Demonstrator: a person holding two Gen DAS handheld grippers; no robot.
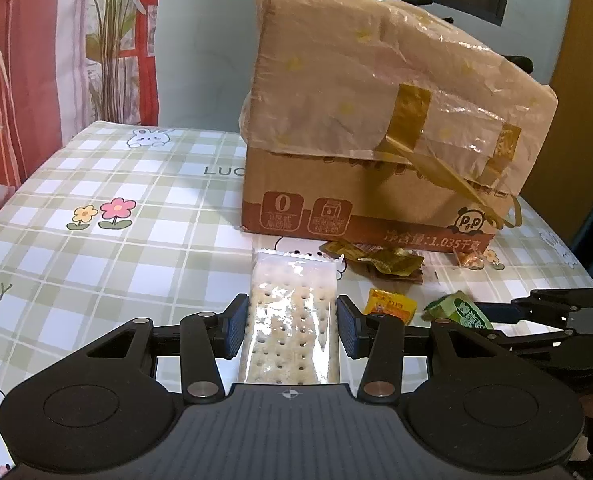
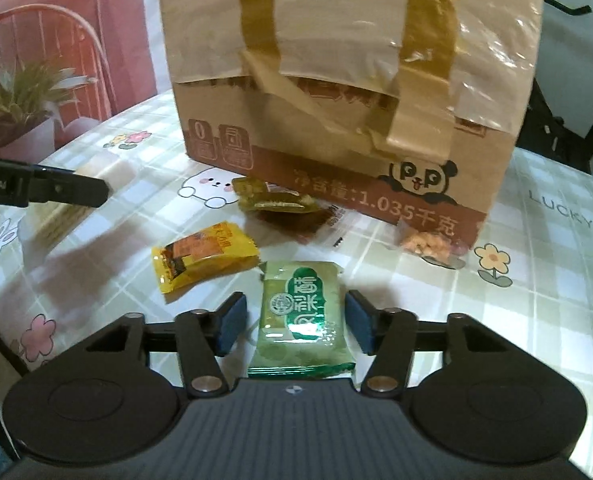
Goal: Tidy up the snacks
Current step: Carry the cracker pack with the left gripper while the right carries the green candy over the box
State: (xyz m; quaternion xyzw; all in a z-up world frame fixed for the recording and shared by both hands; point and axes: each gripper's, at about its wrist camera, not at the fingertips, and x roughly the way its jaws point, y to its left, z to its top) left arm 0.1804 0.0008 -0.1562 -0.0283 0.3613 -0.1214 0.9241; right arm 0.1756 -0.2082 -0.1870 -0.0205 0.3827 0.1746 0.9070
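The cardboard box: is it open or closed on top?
Cannot tell. The box wears a taped plastic cover over its upper half, hiding the flaps in both views.

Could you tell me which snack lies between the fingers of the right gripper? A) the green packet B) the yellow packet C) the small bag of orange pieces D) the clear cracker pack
A: in the right wrist view the green packet lies between the open fingers of the right gripper, with a gap on each side.
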